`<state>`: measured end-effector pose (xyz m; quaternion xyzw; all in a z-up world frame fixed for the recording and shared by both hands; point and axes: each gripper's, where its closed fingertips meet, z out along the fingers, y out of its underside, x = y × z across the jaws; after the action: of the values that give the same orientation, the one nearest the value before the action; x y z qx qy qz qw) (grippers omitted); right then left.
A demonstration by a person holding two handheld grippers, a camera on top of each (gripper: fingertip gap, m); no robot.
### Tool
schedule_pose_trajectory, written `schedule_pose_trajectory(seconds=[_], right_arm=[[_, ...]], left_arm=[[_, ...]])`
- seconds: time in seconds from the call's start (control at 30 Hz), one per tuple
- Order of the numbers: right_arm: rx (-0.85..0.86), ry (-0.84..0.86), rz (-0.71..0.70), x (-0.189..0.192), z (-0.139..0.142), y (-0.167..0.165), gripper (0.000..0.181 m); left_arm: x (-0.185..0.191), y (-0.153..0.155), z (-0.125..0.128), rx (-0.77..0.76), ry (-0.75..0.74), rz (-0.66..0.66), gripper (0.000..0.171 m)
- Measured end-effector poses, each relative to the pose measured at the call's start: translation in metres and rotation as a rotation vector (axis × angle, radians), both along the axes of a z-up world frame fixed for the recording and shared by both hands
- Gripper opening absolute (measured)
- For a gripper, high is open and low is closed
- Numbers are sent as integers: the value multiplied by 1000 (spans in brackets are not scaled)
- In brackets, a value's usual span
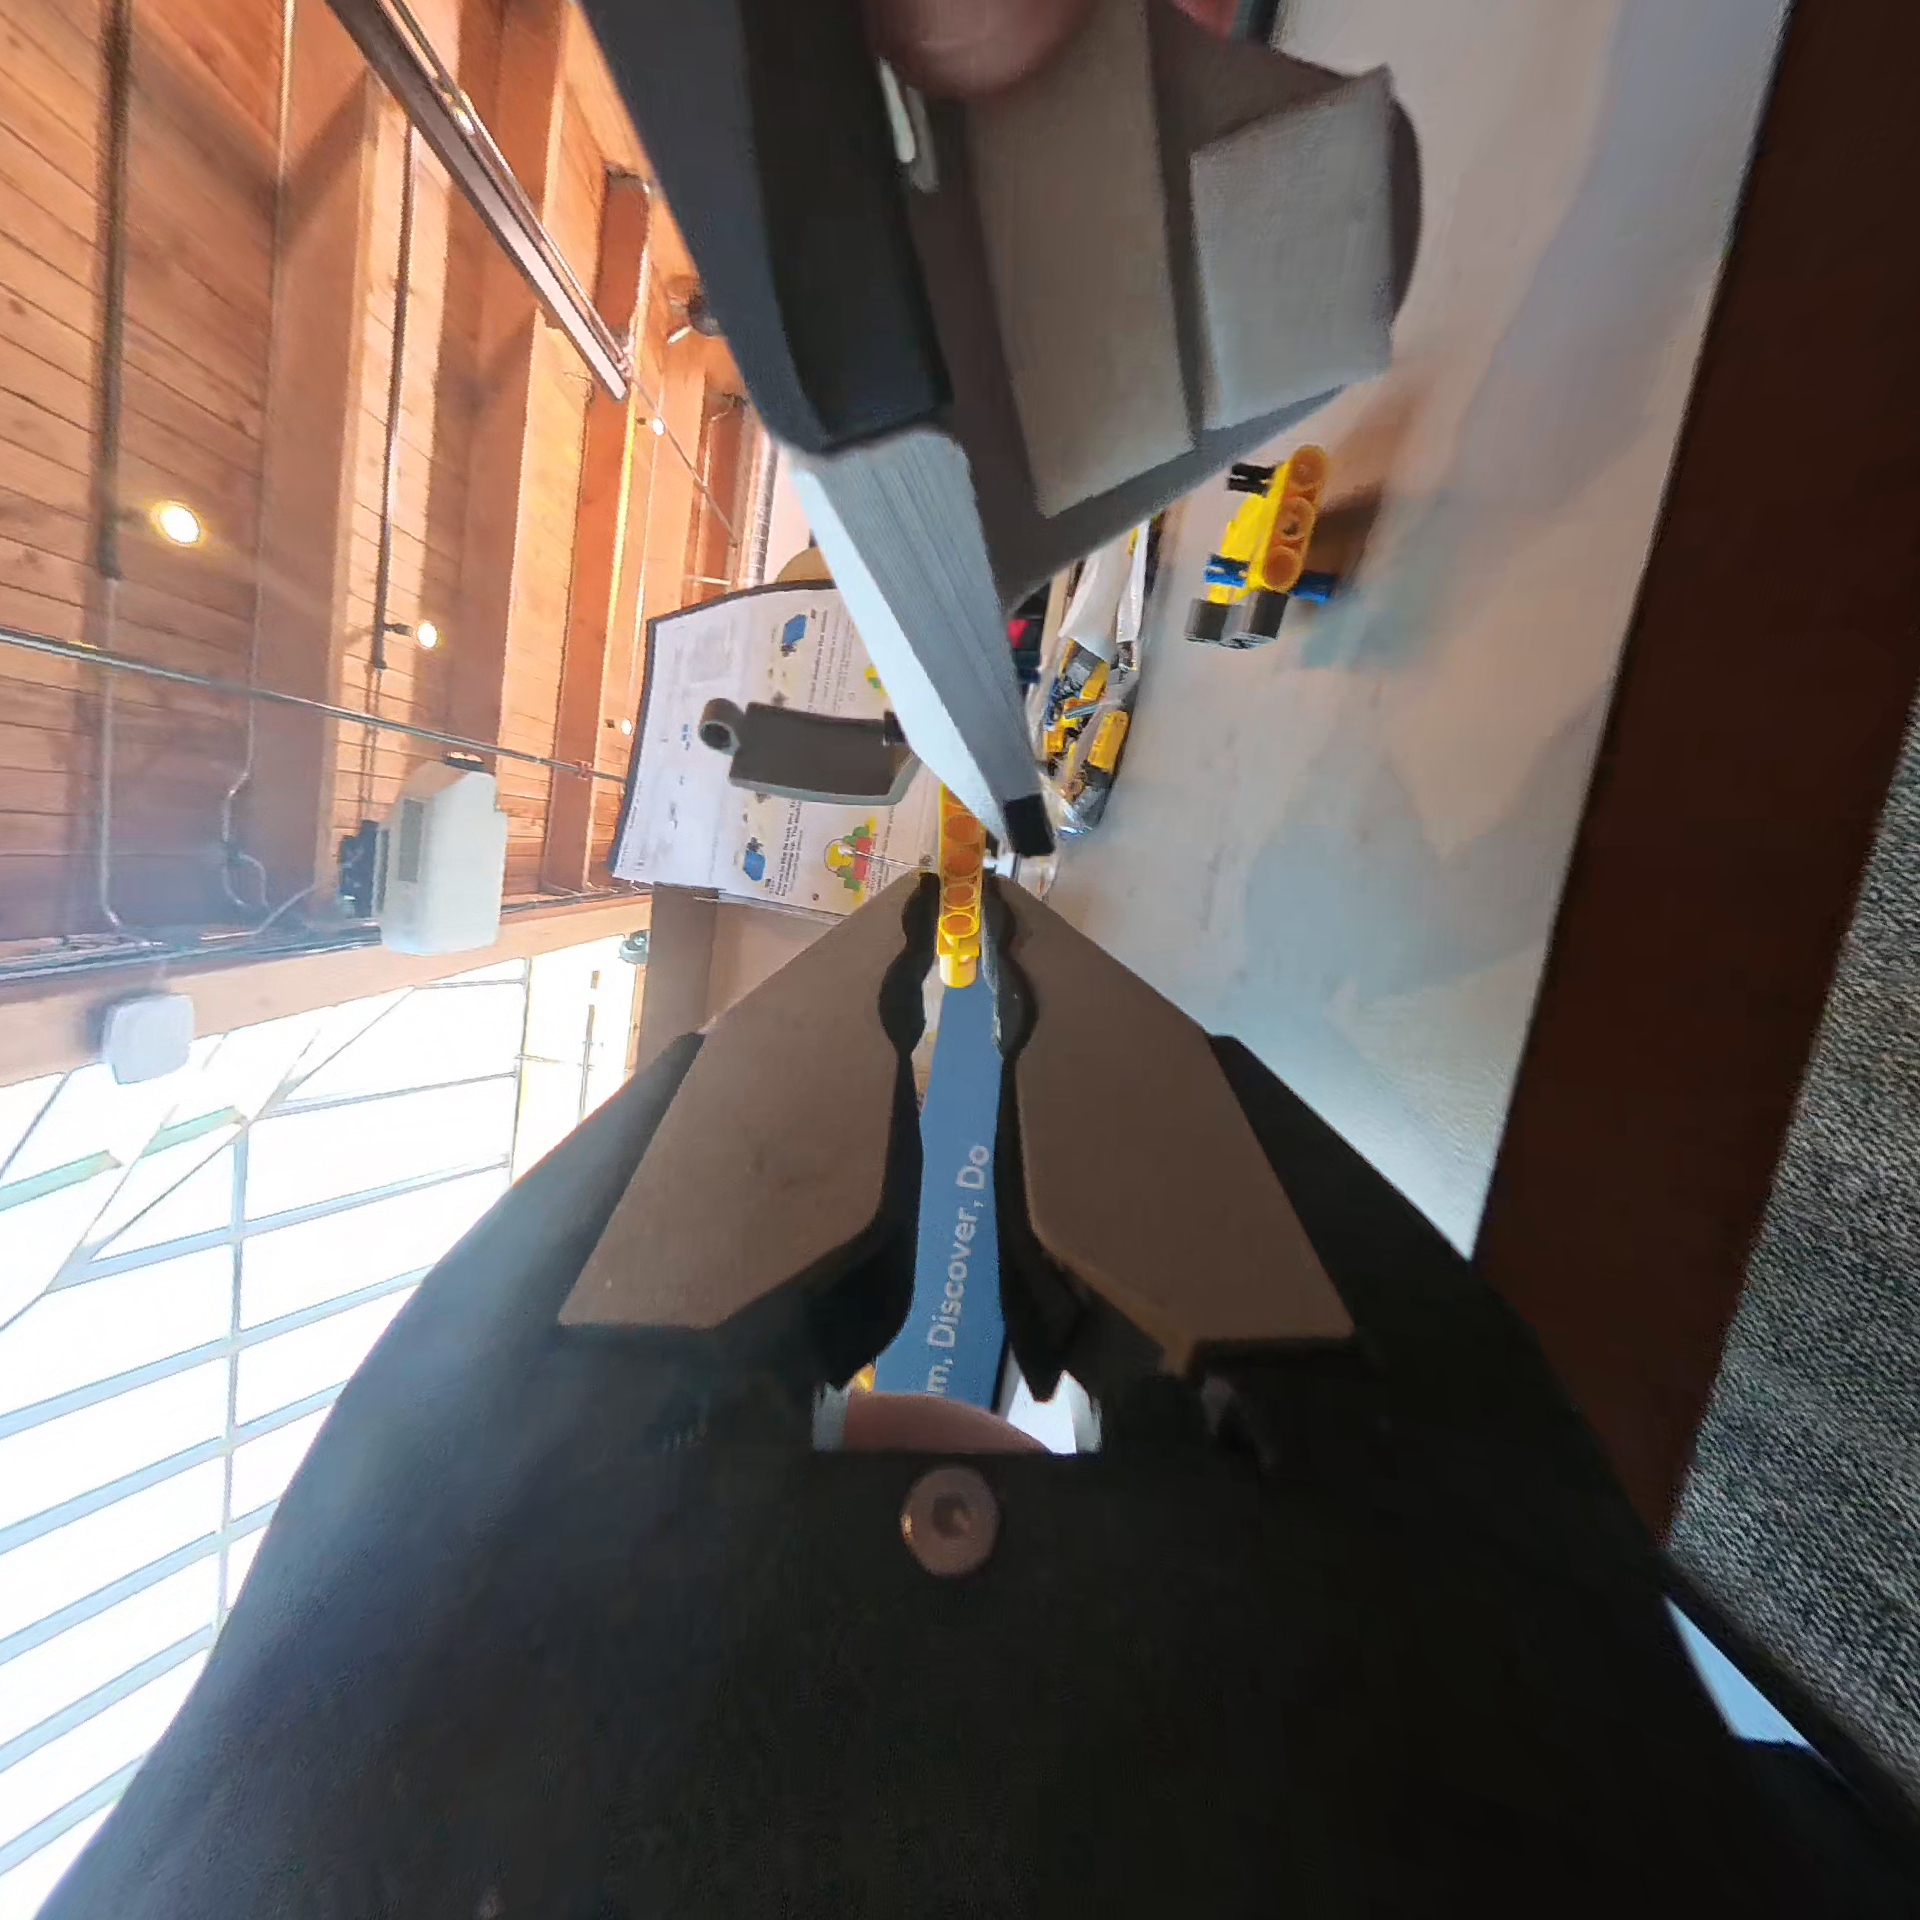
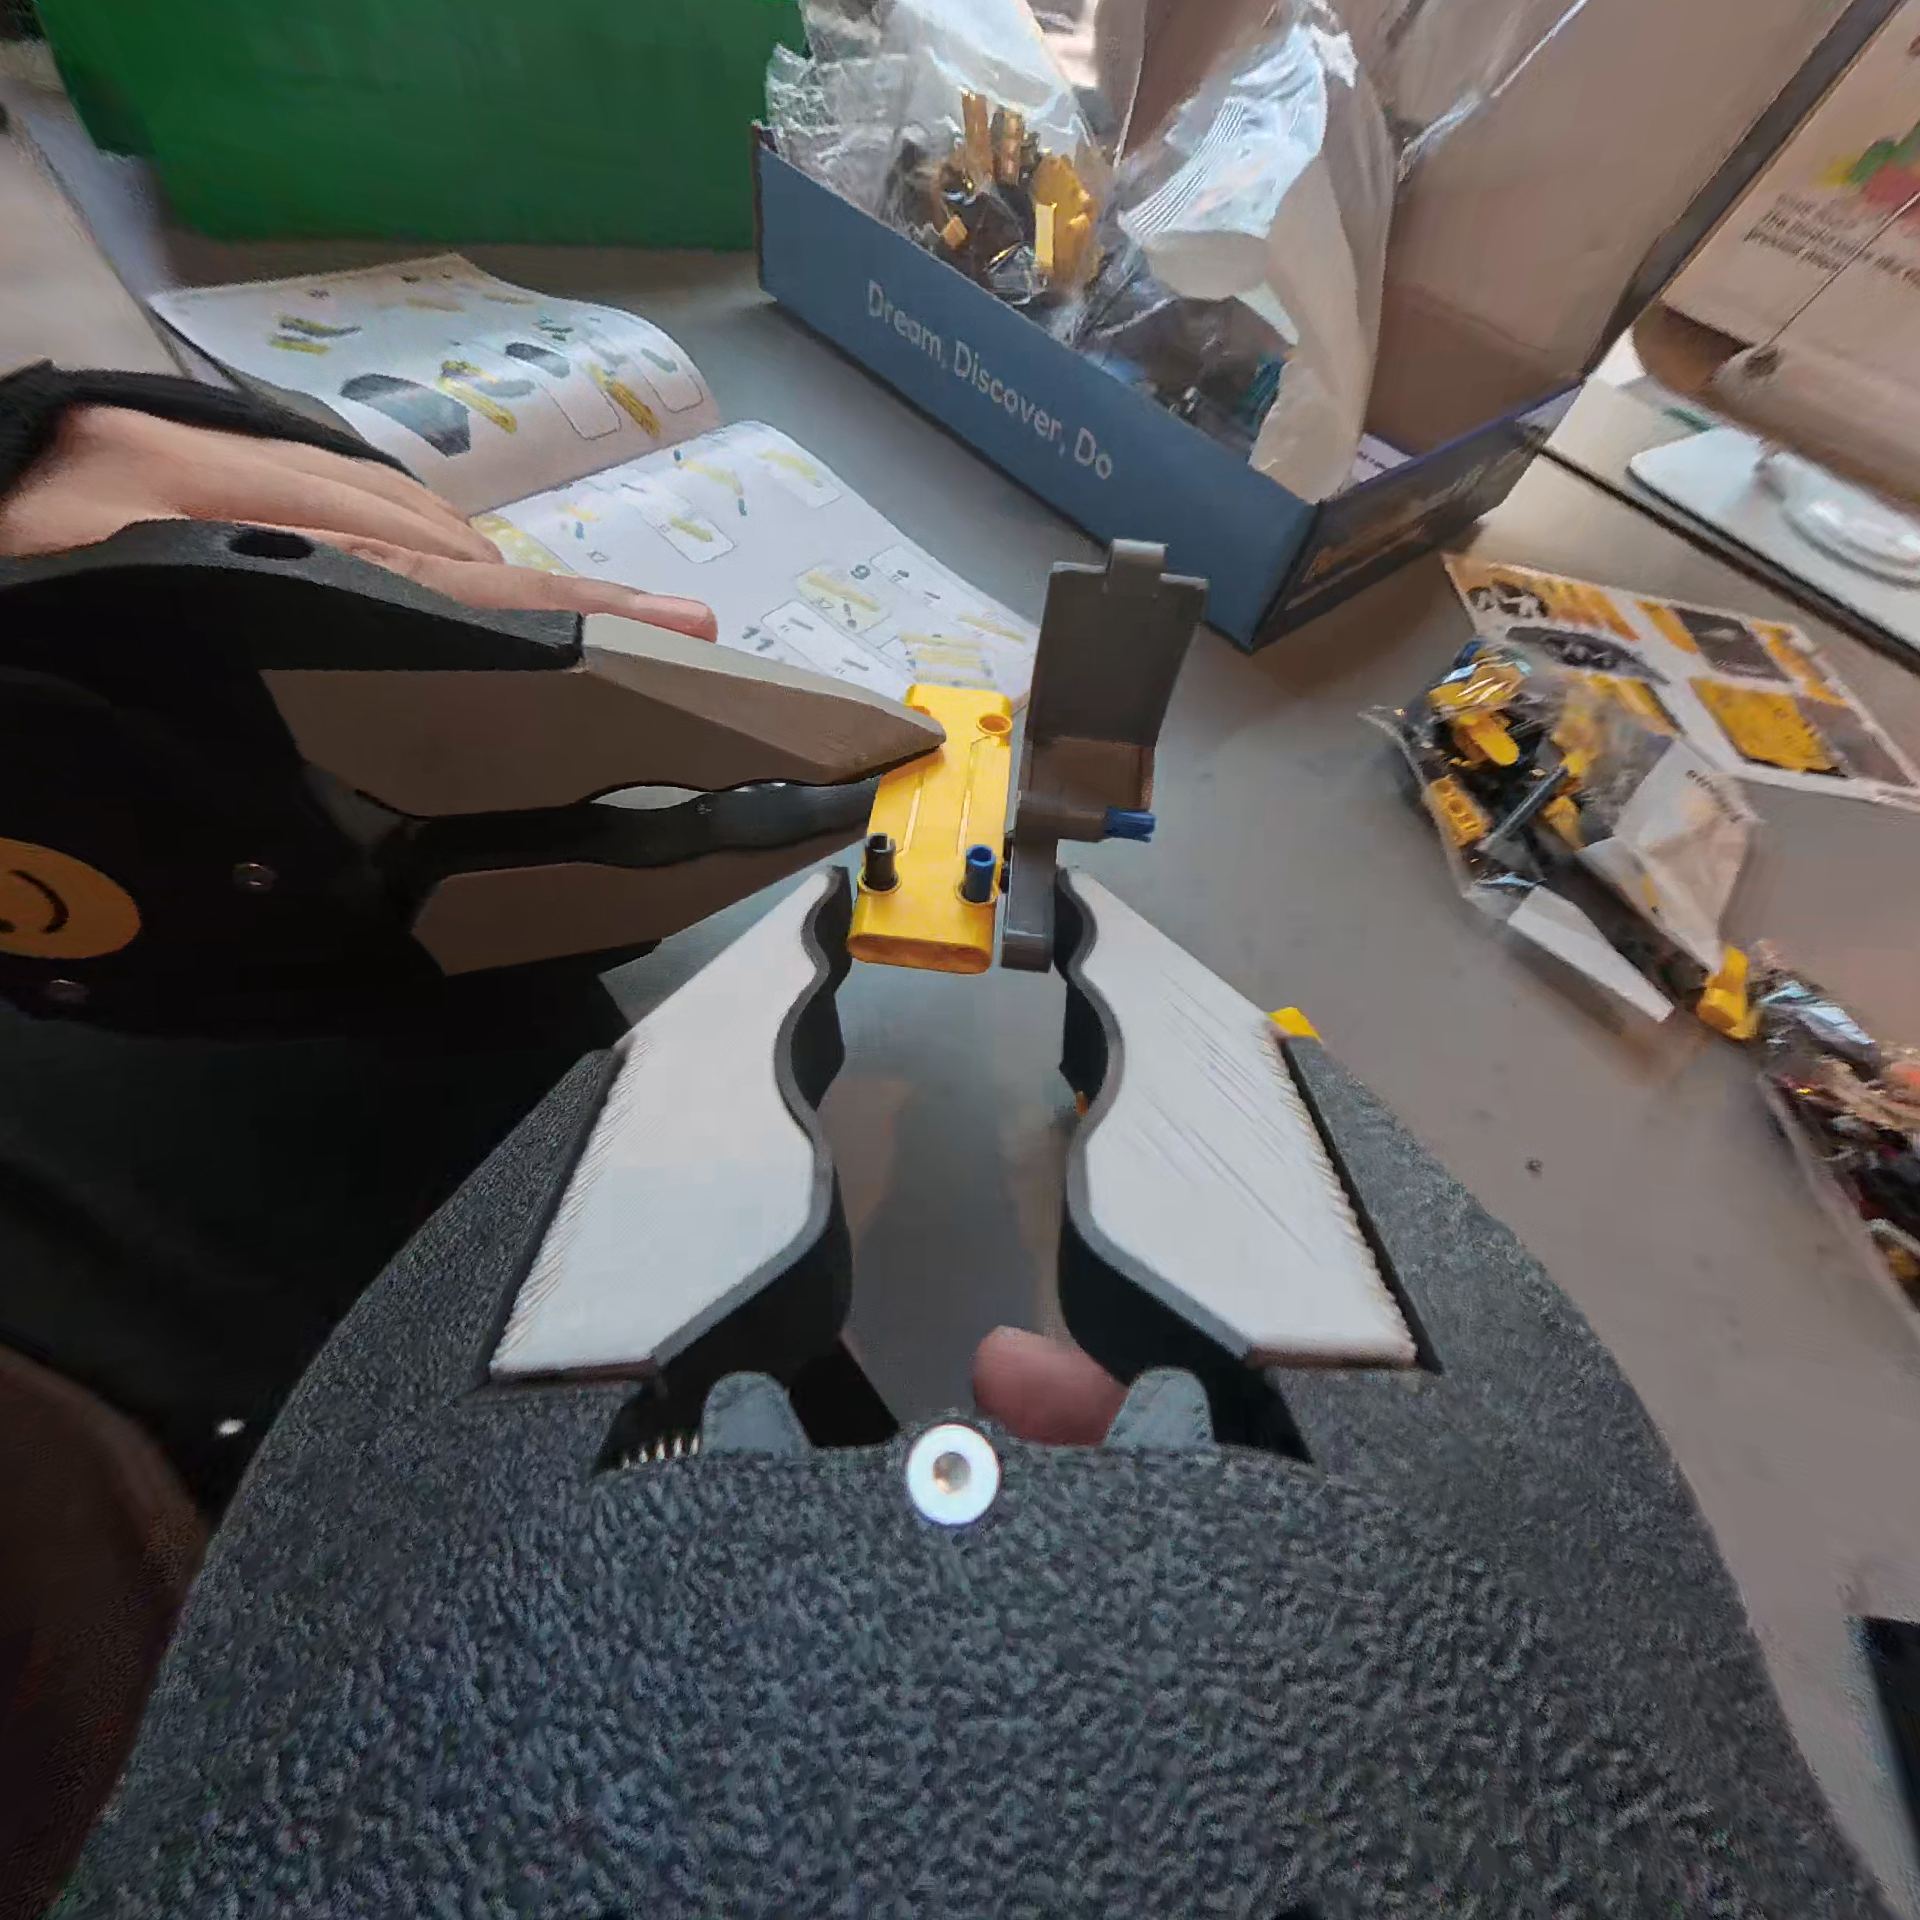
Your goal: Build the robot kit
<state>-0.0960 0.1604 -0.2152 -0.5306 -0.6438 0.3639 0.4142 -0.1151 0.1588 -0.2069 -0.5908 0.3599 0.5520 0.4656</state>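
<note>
Grey tabletop with building-kit materials laid out

The table (image 2: 1299, 852) was a plain grey surface. On it lay an open instruction booklet (image 2: 582, 468) at the left, a blue cardboard box (image 2: 1018, 416) behind centre with clear bags of yellow and dark parts inside, and a printed sheet (image 2: 1662, 665) at the right. Loose clear bags of parts (image 2: 1538, 790) rested partly on that sheet. In the left wrist view, a small yellow-and-blue assembly (image 1: 1268, 551) stood alone on the tabletop, apart from the box.
</note>
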Motion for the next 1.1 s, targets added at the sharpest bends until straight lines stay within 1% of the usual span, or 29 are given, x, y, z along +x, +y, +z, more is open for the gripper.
schedule_pose_trajectory(seconds=[0.13, 0.27, 0.33, 0.37, 0.47, 0.53, 0.57, 0.6, 0.67, 0.7, 0.73, 0.8, 0.83, 0.93, 0.97, 1.07, 1.1], right_arm=[[121, 50, -39, 1, 11, 9, 38], [126, 48, -17, -1, 6, 8, 37], [135, 46, 6, 0, 4, 8, 37], [145, 50, 20, 0, 3, 8, 37], [222, 48, 52, 0, 0, 11, 36], [260, 45, 67, 1, -3, 12, 36], [259, 54, 84, 1, -2, 11, 36], [260, 72, 109, 2, 0, 8, 37], [286, 107, 148, 3, 5, 5, 36], [295, 128, 179, 4, 7, 1, 36], [301, 151, 220, 5, 9, -4, 36], [322, 186, 297, 8, 11, -16, 37], [342, 202, 324, 9, 12, -20, 37], [398, 259, 379, 13, 17, -31, 37], [408, 260, 391, 14, 16, -34, 37], [438, 268, 416, 16, 14, -40, 37], [443, 265, 423, 16, 13, -42, 37]], left_arm=[[2, 0, 7, 50, 10, -20, 5], [1, 0, 3, 58, 36, -35, 4], [1, 1, -1, 39, 8, -53, 4], [2, 1, -3, 32, -36, -62, 4], [2, 1, -10, -23, -279, -105, 6], [1, 0, -11, -75, -391, -142, 14], [-4, -1, -8, -79, -464, -146, 24], [-8, -3, -8, -103, -543, -153, 30], [-10, -8, -18, -242, -705, -189, 58], [-9, -12, -18, -278, -776, -220, 61], [-3, -16, -15, -310, -843, -281, 62], [6, -23, -4, -320, -977, -376, 62], [12, -28, -4, -361, -1035, -417, 58], [22, -37, -8, -484, -1199, -471, 43], [28, -41, -9, -540, -1270, -501, 46], [36, -47, -5, -608, -1475, -552, 42], [36, -47, -5, -623, -1530, -556, 32]])
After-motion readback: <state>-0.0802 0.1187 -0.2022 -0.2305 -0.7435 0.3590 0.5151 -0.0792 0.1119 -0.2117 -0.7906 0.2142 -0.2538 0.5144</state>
